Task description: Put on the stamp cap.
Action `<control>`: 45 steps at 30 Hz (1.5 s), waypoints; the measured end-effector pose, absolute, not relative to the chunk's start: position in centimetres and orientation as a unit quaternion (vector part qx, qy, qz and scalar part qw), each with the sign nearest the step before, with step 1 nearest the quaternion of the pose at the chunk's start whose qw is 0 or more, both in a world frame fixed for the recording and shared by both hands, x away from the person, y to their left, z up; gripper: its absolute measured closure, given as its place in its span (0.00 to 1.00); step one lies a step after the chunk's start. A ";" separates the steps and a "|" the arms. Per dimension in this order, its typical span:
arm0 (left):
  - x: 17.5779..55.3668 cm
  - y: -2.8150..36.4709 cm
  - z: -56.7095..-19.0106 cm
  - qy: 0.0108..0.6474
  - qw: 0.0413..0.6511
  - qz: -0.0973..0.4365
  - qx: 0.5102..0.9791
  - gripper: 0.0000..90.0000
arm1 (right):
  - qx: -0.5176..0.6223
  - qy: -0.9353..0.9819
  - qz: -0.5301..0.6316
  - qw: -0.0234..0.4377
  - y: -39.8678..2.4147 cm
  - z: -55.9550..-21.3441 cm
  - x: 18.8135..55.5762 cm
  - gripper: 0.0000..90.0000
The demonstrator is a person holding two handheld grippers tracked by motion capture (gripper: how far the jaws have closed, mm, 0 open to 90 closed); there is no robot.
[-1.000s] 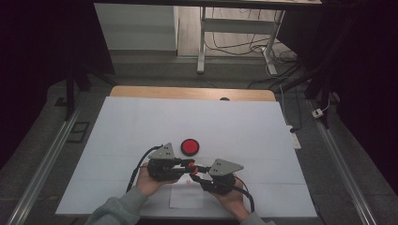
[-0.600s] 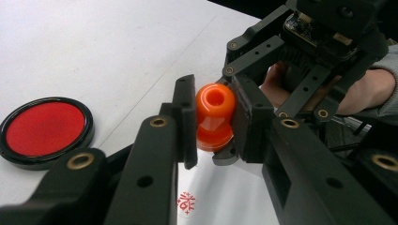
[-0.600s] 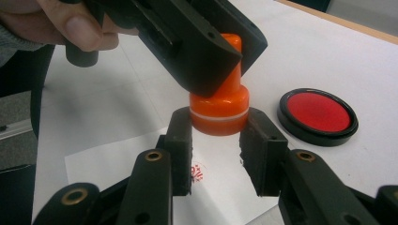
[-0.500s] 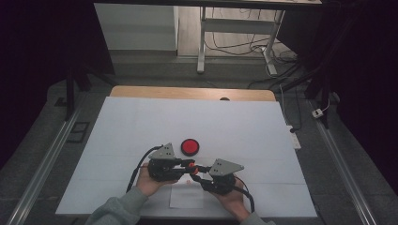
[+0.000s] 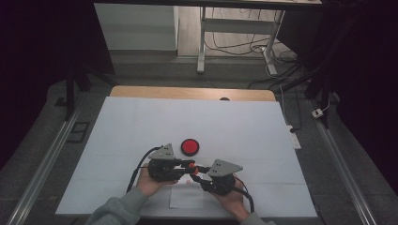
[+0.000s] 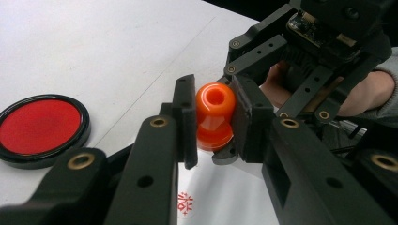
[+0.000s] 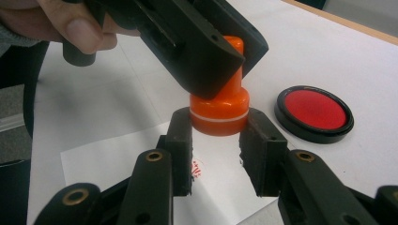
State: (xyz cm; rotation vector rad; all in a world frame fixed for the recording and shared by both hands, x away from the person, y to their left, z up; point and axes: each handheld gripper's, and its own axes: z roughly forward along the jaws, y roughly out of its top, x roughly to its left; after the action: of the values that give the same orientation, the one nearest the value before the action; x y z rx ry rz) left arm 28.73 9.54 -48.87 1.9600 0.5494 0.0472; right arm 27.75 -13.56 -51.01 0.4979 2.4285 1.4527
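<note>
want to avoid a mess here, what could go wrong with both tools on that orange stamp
1. Both tools, left tool and right tool, grip the orange stamp at once; opposing pulls might twist it loose.
2. It hangs over the white paper beside a red mark; a drop could smudge.
3. The red ink pad sits open nearby.

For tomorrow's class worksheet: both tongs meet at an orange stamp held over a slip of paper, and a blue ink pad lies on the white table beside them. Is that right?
One thing is wrong: the ink pad is red in a black rim, not blue, as the right gripper view shows. The rest holds: the left tongs and right tongs meet at the orange stamp over the slip of paper on the white table.
</note>
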 end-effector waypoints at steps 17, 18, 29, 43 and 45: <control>27.9 8.9 -49.1 0.225 0.523 0.047 0.820 0.80 | 0.162 0.849 0.483 0.143 -13.4 -50.7 27.5 0.72; 27.9 8.9 -49.1 0.225 0.523 0.047 0.821 0.80 | 0.162 0.850 0.480 0.144 -13.4 -50.7 27.5 0.72; 28.0 9.0 -49.0 0.227 0.523 0.045 0.821 0.80 | 0.161 0.848 0.486 0.140 -13.5 -50.7 27.6 0.71; 28.2 9.1 -48.9 0.229 0.528 0.038 0.817 0.80 | 0.163 0.842 0.497 0.136 -13.7 -50.8 27.7 0.70; 28.2 9.1 -48.9 0.229 0.528 0.038 0.817 0.80 | 0.164 0.841 0.497 0.136 -13.7 -50.8 27.7 0.70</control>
State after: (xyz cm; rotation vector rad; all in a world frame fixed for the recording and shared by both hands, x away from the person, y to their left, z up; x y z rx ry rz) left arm 28.22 9.14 -48.92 1.9511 0.5474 0.0917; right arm 27.72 -13.67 -50.82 0.4742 2.4353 1.4393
